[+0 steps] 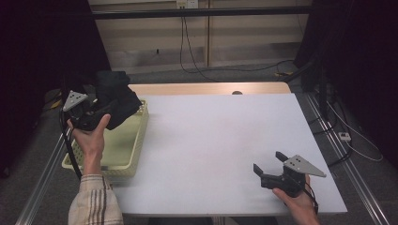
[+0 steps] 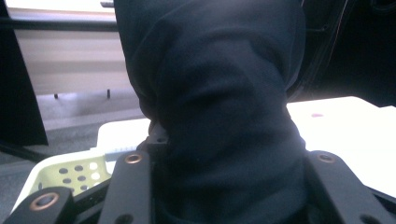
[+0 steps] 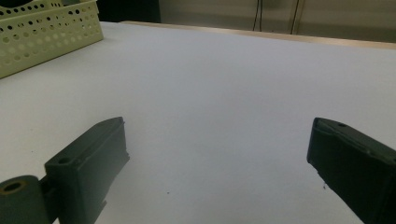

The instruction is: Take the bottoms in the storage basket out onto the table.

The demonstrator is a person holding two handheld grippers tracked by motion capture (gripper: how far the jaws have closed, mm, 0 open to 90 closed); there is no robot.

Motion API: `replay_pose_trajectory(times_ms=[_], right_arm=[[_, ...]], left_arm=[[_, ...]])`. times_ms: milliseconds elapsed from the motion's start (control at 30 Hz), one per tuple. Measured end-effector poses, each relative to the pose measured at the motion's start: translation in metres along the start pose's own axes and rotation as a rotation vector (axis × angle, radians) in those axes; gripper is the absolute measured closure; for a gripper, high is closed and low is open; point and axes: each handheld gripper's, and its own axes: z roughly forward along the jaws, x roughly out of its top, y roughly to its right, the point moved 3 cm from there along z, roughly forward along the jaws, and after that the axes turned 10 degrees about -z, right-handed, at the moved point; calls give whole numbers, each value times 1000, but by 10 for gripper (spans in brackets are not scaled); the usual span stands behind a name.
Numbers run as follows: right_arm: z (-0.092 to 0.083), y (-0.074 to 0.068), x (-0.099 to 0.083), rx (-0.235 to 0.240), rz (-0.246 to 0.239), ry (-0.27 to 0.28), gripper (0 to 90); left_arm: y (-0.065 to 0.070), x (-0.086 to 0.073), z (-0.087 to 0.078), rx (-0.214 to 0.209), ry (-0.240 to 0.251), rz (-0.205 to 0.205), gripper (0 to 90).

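The desk [image 1: 220, 140] is the biggest thing here: a flat, matte white top with a strip of light wood along its far edge. At its left end sits a pale yellow plastic basket [image 1: 133, 147], rectangular, its walls punched with round holes. I can't spot anything lying on the bit of its floor that's visible.

Held up over the basket's far end is a black cloth [image 1: 115, 96], soft and bunched, matte, with deep folds. It looks like a garment, but I can't tell which kind. Close up it bulges out between the two black jaws.

The left claw [image 1: 105, 110] is clamped tight on that black cloth, with the grey three-cornered plate on top. The right claw [image 1: 268, 164] hangs low over the desk's near right part, jaws spread wide with just bare white surface between them.
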Motion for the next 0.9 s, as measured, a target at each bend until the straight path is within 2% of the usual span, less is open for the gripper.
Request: replay_pose_trajectory(times_ms=[33,67,267,567,667,900], right_arm=[[0,0,0,0,0,0,48],[0,0,0,0,0,0,48],[0,0,0,-1,0,2,48],[-1,0,0,-1,-1,4,48],[-1,0,0,-1,0,4,48],[-1,0,0,-1,0,5,48]], left_arm=[[1,0,-1,0,9,6,540],[3,1,-2,-19,23,14,539],[8,5,-7,-31,63,29,539],[15,13,-17,-46,134,21,538],[21,18,-23,-50,159,43,538],[29,24,-31,-69,210,43,538]])
